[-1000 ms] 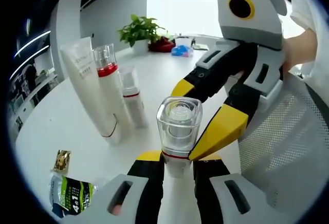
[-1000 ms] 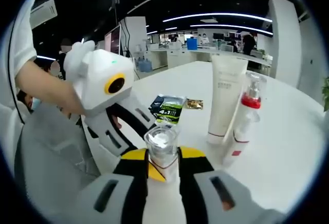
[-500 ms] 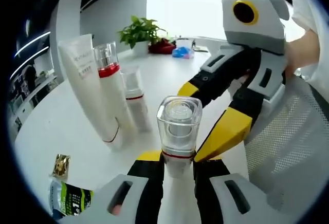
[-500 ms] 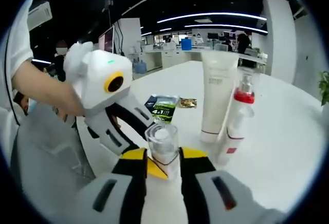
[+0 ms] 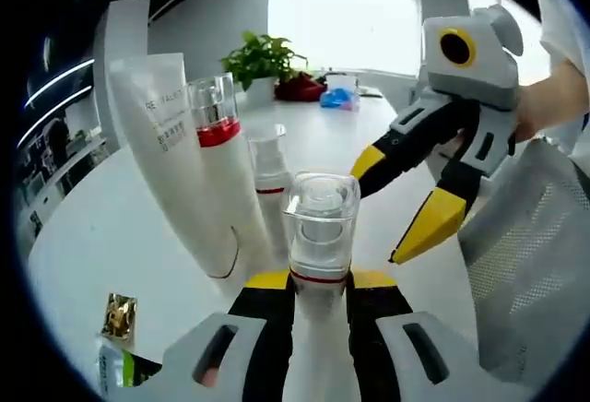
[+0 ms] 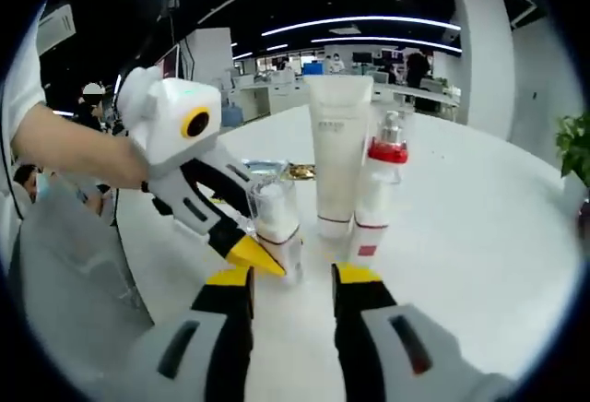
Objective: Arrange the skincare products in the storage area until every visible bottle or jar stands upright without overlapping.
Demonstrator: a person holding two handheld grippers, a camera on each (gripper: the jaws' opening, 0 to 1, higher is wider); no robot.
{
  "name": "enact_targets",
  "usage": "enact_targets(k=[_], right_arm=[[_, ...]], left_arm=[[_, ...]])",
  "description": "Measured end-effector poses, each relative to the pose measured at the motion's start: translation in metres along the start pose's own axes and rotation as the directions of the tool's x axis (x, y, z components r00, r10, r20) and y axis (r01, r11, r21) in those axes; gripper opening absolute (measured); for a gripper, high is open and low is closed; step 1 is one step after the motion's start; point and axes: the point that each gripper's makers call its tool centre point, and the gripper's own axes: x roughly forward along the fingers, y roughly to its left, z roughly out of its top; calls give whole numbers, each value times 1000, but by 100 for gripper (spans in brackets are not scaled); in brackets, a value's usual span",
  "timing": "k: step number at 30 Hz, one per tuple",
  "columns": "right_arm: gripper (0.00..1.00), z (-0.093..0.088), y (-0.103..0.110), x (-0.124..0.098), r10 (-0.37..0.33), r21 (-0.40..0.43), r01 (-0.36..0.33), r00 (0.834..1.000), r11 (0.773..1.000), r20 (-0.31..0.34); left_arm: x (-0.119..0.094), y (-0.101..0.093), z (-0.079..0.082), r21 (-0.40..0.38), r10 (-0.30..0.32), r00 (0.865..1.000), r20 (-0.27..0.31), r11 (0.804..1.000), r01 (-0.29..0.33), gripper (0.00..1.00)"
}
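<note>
A clear-capped bottle with a red collar (image 5: 320, 227) stands upright between the jaws of my left gripper (image 5: 320, 280), which is shut on its body. Just beyond it stand a white tube (image 5: 171, 158), a tall red-collared bottle (image 5: 221, 167) and a small pump bottle (image 5: 269, 176), all upright and close together. My right gripper (image 5: 380, 216) hangs open to the right of the bottle, apart from it. In the right gripper view, the right gripper (image 6: 293, 277) is open and holds nothing. The left gripper (image 6: 261, 247) holds the bottle (image 6: 274, 218) beside the tube (image 6: 338, 148) and the tall bottle (image 6: 383, 176).
A gold sachet (image 5: 118, 314) and a green packet (image 5: 115, 367) lie flat on the white table (image 5: 101, 236) at the near left. A potted plant (image 5: 261, 56) and small blue and red items sit at the far edge. A person's mesh-clad sleeve (image 5: 530, 264) is at right.
My right gripper has opened, let go of the clear-capped bottle and drawn back. My left gripper has carried the bottle nearer the tube and the two other bottles.
</note>
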Motion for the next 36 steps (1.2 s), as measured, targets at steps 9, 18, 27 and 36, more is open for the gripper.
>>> enact_targets(k=[9,18,27,36], right_arm=[[40,-8,-32,21,49,-120,-57,997,991,-67],[44,-2,-24,43,115,-147,-124,991,981,-69],[45,-7,-19,42,96,-140,-110,990,984,-98],[49,-8,-13,40,66,-114,-77,993,990,-98]], left_arm=[[9,14,8,-5,11,1000,18,1000,-11,18],[17,25,15,-5,26,999,26,1000,-26,18],[21,29,18,-4,27,999,30,1000,-26,18],[22,30,17,0,20,999,28,1000,-20,18]])
